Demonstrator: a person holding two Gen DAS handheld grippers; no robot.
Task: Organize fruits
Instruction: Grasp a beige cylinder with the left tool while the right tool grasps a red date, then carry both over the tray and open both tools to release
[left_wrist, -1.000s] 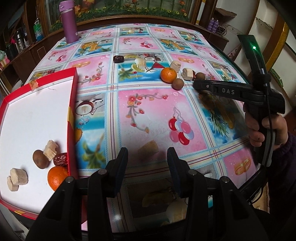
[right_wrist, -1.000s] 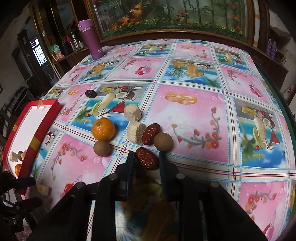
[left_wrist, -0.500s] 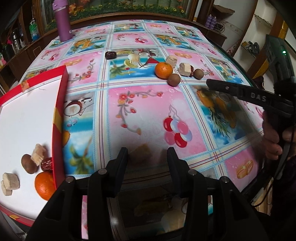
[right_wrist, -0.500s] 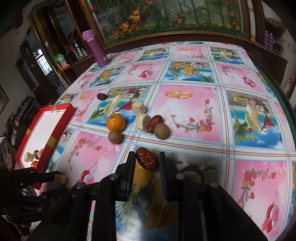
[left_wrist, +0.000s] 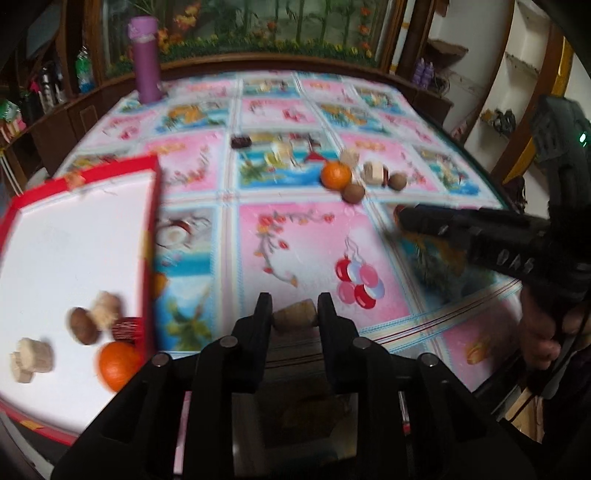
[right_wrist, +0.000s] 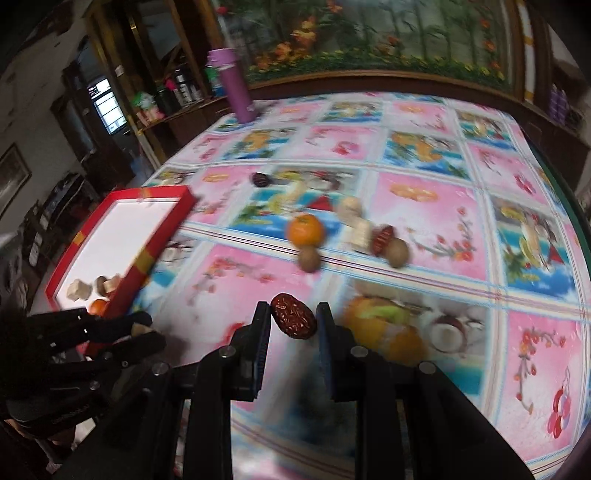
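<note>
My left gripper (left_wrist: 294, 314) is shut on a beige cake piece (left_wrist: 295, 316), held above the tablecloth right of the red tray (left_wrist: 149, 236). The tray holds an orange (left_wrist: 117, 364), a brown round fruit (left_wrist: 83, 326), a red date (left_wrist: 125, 328) and beige pieces (left_wrist: 31, 356). My right gripper (right_wrist: 293, 319) is shut on a red date (right_wrist: 293, 320), lifted over the cloth. It shows at the right in the left wrist view (left_wrist: 402, 218). Loose on the table are an orange (right_wrist: 306, 229), brown round fruits (right_wrist: 309, 258), a date (right_wrist: 383, 238) and beige pieces (right_wrist: 360, 232).
A purple bottle (right_wrist: 236, 90) stands at the table's far edge. A dark date (right_wrist: 260, 180) lies alone further back. The tray (right_wrist: 147, 254) sits at the table's left edge. Wooden cabinets and shelves surround the table. The person's hand (left_wrist: 543, 332) holds the right gripper's handle.
My right gripper lifted the red date off the table and carried it left, away from the fruit pile and toward the tray. My left gripper shifted slightly, keeping hold of the beige piece.
</note>
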